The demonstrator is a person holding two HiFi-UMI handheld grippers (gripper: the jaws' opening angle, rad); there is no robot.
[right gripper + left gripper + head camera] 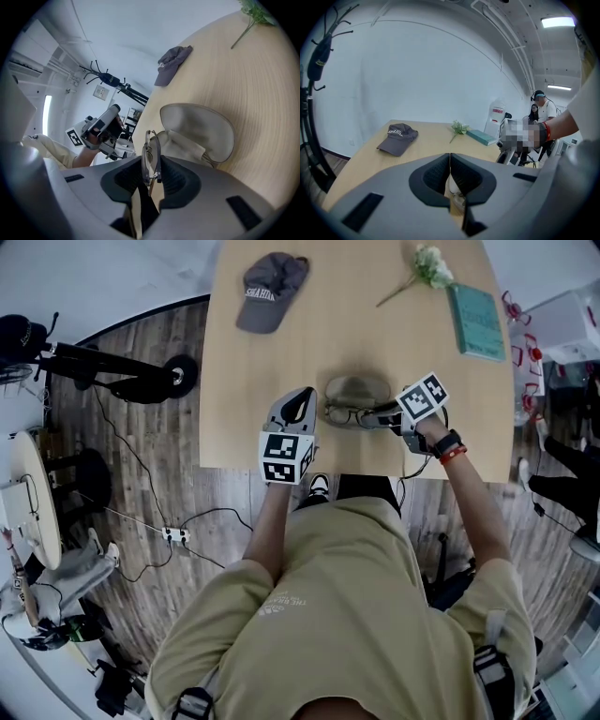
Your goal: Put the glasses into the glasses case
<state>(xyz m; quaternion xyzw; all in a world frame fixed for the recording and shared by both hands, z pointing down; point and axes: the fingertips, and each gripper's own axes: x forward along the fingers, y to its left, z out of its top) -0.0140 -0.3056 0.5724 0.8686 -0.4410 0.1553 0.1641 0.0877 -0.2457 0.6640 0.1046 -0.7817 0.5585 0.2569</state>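
The open grey glasses case (356, 390) lies on the wooden table (281, 352), near its front edge. A pale cloth (183, 145) sits inside the case (199, 124). My right gripper (380, 416) is shut on the folded dark-framed glasses (345, 415), just in front of the case. In the right gripper view the glasses (151, 157) stand on edge between the pads of the right gripper (151, 174), above the case's near rim. My left gripper (302, 401) hovers left of the case. Its jaws (450, 159) meet at the tips with nothing held.
A grey cap (270, 289) lies at the table's far left. A flower sprig (427, 268) and a green book (476, 321) lie at the far right. Cables and a power strip (175, 535) cross the floor to the left.
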